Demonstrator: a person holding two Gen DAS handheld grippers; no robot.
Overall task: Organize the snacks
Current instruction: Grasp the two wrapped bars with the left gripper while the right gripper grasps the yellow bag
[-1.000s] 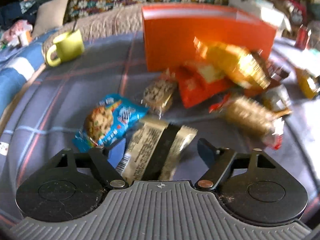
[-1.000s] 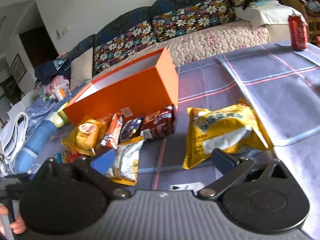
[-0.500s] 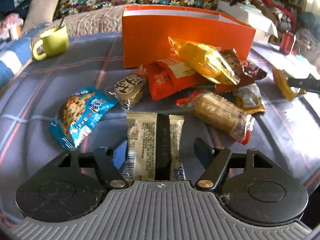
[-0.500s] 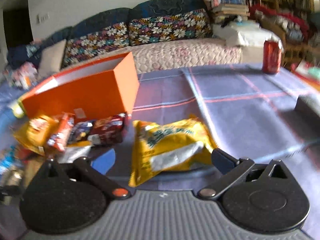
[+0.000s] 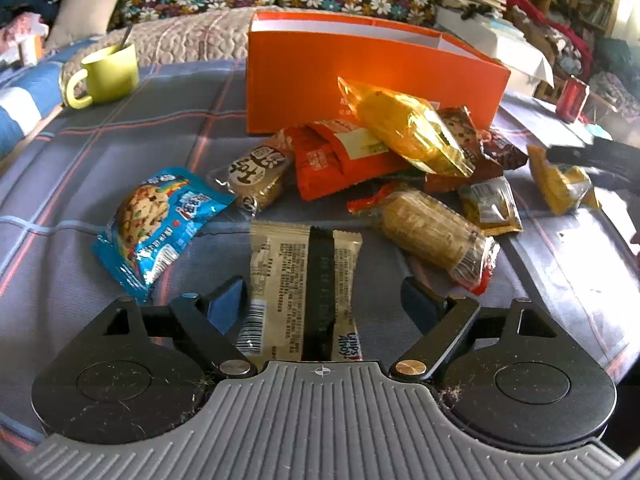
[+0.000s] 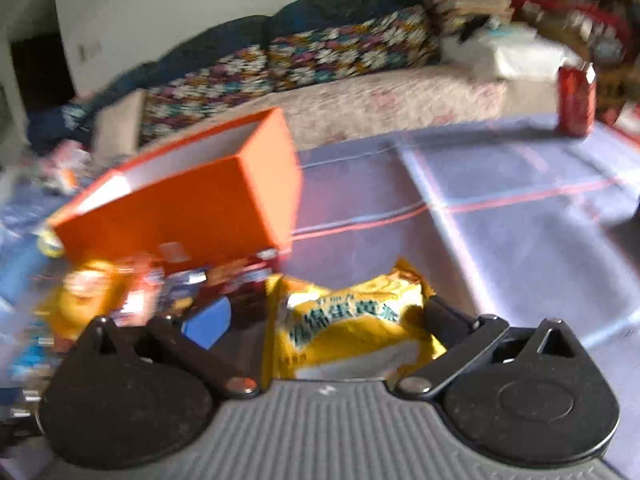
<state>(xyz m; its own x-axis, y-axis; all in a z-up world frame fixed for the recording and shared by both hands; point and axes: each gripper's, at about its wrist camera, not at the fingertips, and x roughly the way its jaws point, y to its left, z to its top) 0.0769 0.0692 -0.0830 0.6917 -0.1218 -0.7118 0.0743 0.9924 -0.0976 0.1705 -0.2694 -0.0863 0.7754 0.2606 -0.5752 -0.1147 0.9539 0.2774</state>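
Note:
A beige cookie pack (image 5: 304, 280) lies flat on the checked cloth between the fingers of my left gripper (image 5: 322, 296). Its jaws are opening, with a gap showing on the pack's right side. Beyond it lie a blue cookie pack (image 5: 160, 220), a pile of snack bags (image 5: 404, 132) and an open orange box (image 5: 360, 64). My right gripper (image 6: 324, 316) is open around a yellow bag (image 6: 352, 320) lying on the cloth, to the right of the orange box (image 6: 180, 216). In the left wrist view the yellow bag (image 5: 560, 184) sits at the far right.
A green mug (image 5: 108, 74) with a spoon stands at the back left. A red can (image 6: 576, 100) stands at the back right of the table. A sofa with flowered cushions (image 6: 340, 52) runs behind the table. Bare cloth (image 6: 520, 240) lies right of the yellow bag.
The right gripper has moved in over the yellow bag, which now lies between its fingers. The beige pack went from tilted to straight, and the left jaws have spread a little.

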